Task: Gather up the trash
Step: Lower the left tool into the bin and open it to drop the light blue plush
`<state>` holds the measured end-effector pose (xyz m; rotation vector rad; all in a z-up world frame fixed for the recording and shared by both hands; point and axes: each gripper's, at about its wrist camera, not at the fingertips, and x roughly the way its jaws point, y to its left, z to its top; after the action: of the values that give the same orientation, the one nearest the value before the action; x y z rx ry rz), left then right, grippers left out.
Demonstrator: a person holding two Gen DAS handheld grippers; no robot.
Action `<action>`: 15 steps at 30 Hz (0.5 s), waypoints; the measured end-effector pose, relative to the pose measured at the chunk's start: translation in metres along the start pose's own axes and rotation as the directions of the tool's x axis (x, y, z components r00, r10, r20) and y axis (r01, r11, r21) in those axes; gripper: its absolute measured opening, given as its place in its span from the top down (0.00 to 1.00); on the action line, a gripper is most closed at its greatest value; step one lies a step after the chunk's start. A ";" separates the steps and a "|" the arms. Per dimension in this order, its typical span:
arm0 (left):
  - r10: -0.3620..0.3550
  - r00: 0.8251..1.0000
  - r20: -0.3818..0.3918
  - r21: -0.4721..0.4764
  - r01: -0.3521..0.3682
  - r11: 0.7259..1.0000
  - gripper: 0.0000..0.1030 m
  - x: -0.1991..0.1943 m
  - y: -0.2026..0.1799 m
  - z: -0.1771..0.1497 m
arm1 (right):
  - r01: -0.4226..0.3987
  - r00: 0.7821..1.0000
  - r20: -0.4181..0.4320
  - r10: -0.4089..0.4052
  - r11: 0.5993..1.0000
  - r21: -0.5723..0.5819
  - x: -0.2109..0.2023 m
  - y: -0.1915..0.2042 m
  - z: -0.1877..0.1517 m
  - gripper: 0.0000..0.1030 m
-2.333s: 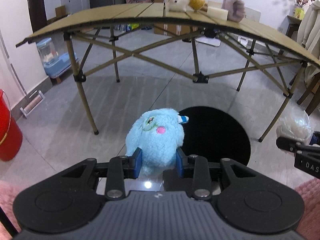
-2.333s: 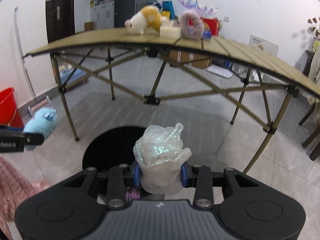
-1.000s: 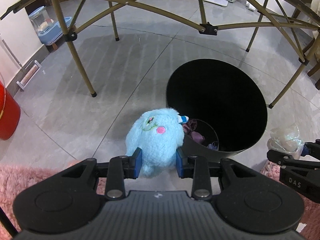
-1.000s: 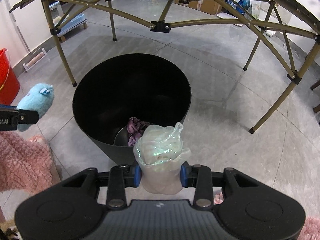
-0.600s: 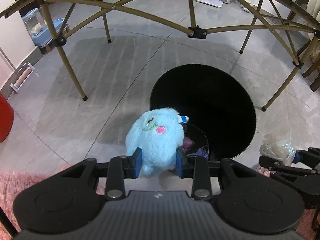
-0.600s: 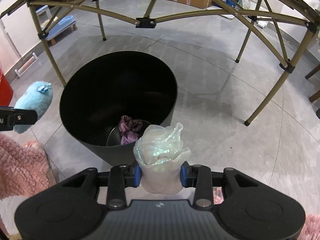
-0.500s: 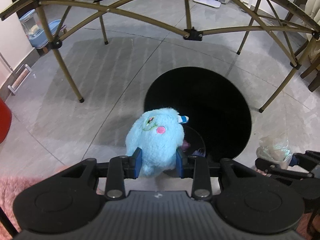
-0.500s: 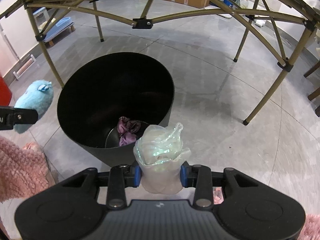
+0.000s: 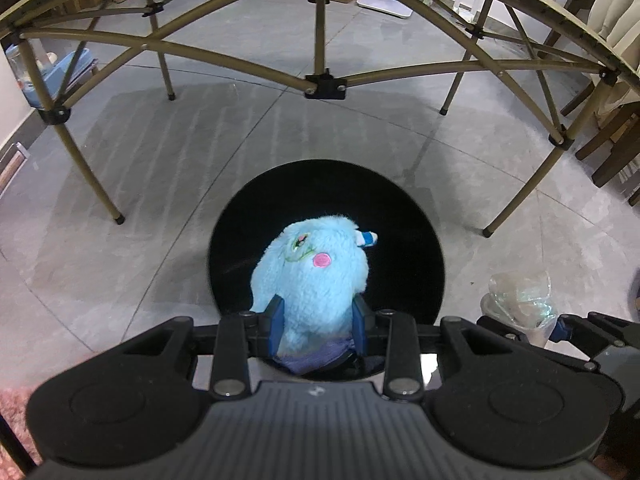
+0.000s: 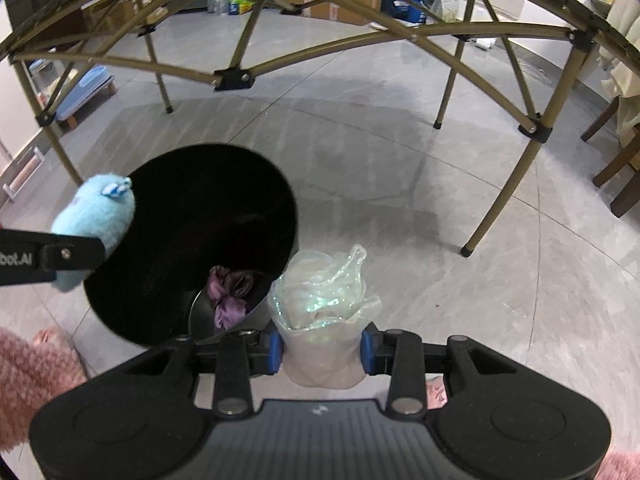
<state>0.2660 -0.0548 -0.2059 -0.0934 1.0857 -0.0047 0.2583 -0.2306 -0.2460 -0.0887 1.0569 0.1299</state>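
My left gripper [image 9: 318, 322] is shut on a light blue plush toy [image 9: 312, 276] and holds it over the open mouth of a round black trash bin [image 9: 408, 216]. In the right wrist view the plush [image 10: 94, 216] hangs over the bin's left rim [image 10: 294, 216]. My right gripper [image 10: 322, 350] is shut on a crumpled clear plastic bag [image 10: 324, 300], just right of the bin. The bag also shows in the left wrist view [image 9: 520, 296]. A purple cloth [image 10: 228, 292] lies at the bottom of the bin.
A folding table with tan metal legs [image 9: 320, 84] spans the space beyond the bin; one leg foot [image 10: 466, 250] stands right of the bag. Grey tiled floor lies around. A pink fuzzy rug [image 10: 36, 376] is at the near left. Chair legs [image 9: 608, 160] stand at right.
Both grippers have moved forward and tilted down toward the bin. The blue plush has shifted right, from beside the bin's left edge to over its opening. Both grips are unchanged.
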 end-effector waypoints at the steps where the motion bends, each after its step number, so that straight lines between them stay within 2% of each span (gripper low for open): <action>1: -0.004 1.000 -0.002 -0.002 0.004 1.000 0.68 0.002 -0.002 0.003 | 0.006 1.000 0.005 -0.006 1.000 0.003 0.000 -0.002 0.002 0.66; 15: -0.030 0.998 -0.048 -0.055 0.028 0.998 0.68 0.033 -0.020 0.031 | 0.073 0.997 0.028 -0.077 0.992 0.106 0.013 -0.031 0.034 0.66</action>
<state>0.3099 -0.0738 -0.2191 -0.1584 1.1335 -0.0038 0.2983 -0.2560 -0.2404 -0.0314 1.0248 0.0080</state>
